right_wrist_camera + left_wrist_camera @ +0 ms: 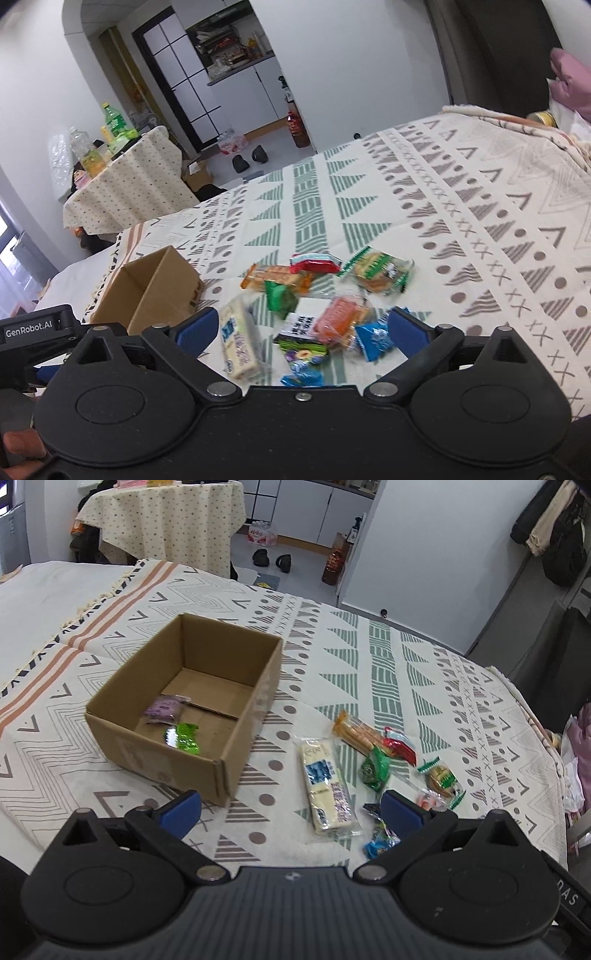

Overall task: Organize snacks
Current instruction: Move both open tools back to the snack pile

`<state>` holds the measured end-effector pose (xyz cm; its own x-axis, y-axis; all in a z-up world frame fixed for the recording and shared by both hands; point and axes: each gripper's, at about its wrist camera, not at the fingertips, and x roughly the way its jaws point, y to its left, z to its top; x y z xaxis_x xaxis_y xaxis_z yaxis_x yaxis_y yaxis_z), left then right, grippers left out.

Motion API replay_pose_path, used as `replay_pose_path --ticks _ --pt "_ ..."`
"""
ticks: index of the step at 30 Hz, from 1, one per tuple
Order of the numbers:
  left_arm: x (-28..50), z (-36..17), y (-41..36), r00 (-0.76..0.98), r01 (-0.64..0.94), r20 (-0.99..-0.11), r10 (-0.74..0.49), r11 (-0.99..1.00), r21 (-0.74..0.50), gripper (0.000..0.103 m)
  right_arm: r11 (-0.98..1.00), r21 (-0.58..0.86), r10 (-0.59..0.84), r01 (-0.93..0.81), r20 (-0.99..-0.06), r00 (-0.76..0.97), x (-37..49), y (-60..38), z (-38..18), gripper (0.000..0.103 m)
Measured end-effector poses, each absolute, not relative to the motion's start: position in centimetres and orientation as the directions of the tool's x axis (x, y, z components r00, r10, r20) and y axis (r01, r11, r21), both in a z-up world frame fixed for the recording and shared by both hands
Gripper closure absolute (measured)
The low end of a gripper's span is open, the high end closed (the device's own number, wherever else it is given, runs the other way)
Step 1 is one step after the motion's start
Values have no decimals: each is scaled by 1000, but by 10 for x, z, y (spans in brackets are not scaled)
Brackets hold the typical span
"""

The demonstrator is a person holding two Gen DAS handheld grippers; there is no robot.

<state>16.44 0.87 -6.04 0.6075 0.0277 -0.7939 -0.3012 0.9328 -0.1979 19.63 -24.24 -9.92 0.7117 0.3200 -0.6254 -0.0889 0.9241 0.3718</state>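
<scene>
Cardboard box (192, 709) holding two crinkly packets, glossy wrapped snacks (317, 302) scattered on woven cloth (406, 672), both tongs spread, empty.

On the body of my left gripper (31, 329), seen from my right wrist, I read "GenRobot.AI". The lower right edge of my left gripper's housing (570, 895) shows "DAS". Snack wrapper print is too blurred.

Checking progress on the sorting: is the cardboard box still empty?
No: in the left wrist view the cardboard box already holds a purple packet and a bright green packet on its floor.
</scene>
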Motion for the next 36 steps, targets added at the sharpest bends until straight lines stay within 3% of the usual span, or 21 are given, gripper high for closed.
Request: replay_pose_path --ticks 3,13,21,29,36 --pt "167 -64 0 601 -296 -799 24 935 -195 0 917 393 323 -71 -626 709 197 -252 -104 10" --pt "179 -81 -27 591 -250 -807 -6 949 -190 4 870 493 370 -6 -646 668 207 -280 -135 43" --pt "195 -102 -51 564 -213 -825 -35 959 -186 18 840 541 394 36 -655 645 218 -292 -154 54" --pt "212 -128 -69 521 -189 -850 -78 961 -204 34 824 563 412 58 -667 621 227 -295 -170 55" --pt "227 -153 -78 473 -186 -875 -103 959 -213 39 793 599 433 105 -677 595 241 -301 -186 61"
